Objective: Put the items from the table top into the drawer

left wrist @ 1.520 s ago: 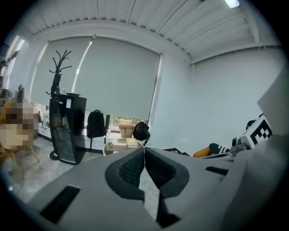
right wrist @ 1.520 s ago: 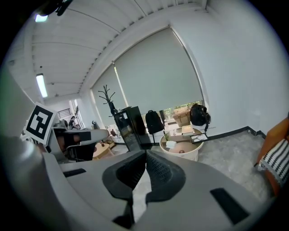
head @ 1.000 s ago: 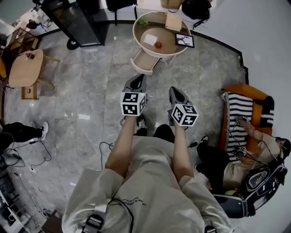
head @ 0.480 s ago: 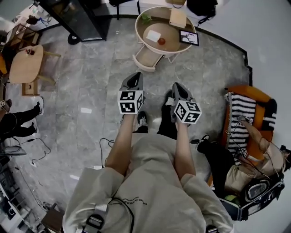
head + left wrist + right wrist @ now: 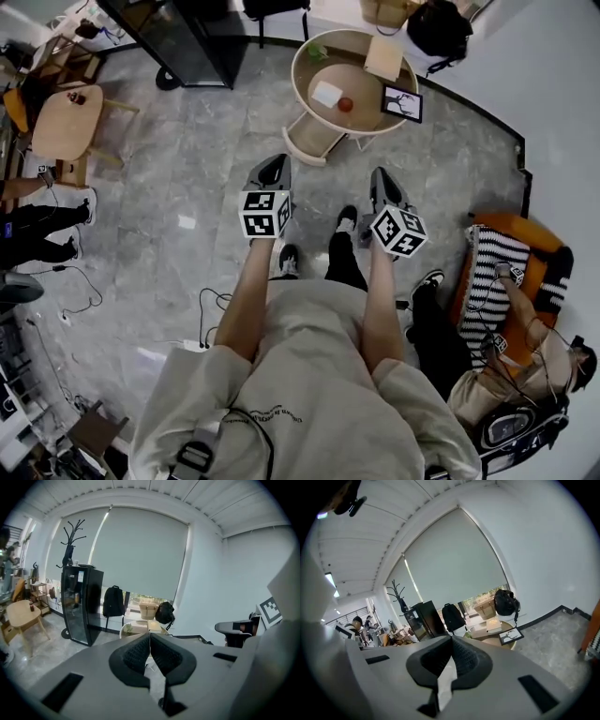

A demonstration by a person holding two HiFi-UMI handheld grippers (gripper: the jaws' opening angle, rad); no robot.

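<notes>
The round pale wooden desk (image 5: pixel 298 70) with a raised rim stands on the grey marble floor (image 5: pixel 178 178), well apart from the person, and the things to be stowed lie on top of it: a flat white card (image 5: pixel 327 94), a small red ball (image 5: pixel 345 104) just beside the card, a black-framed picture (image 5: pixel 401 103) at the right edge, a tan book (image 5: pixel 384 58) at the far side and something small and green (image 5: pixel 319 52) too small to name. The light wooden drawer (image 5: pixel 312 141) juts out from the desk's near side, already pulled open, which leaves the way clear to drop things in without first working a handle. The left tool (image 5: pixel 273 167) and the right tool (image 5: pixel 382 178) are held out side by side ahead of the body, pointing towards the desk and tipped a little down; each is clenched with its ridged black pads pressed together and nothing between them. Carrying them shut and level like this suits crossing the room, since nothing is within reach yet. Judging by the layout, no item is in the drawer so far; the work in hand is closing the gap to the desk, after which a tool must be released to take the first item.
</notes>
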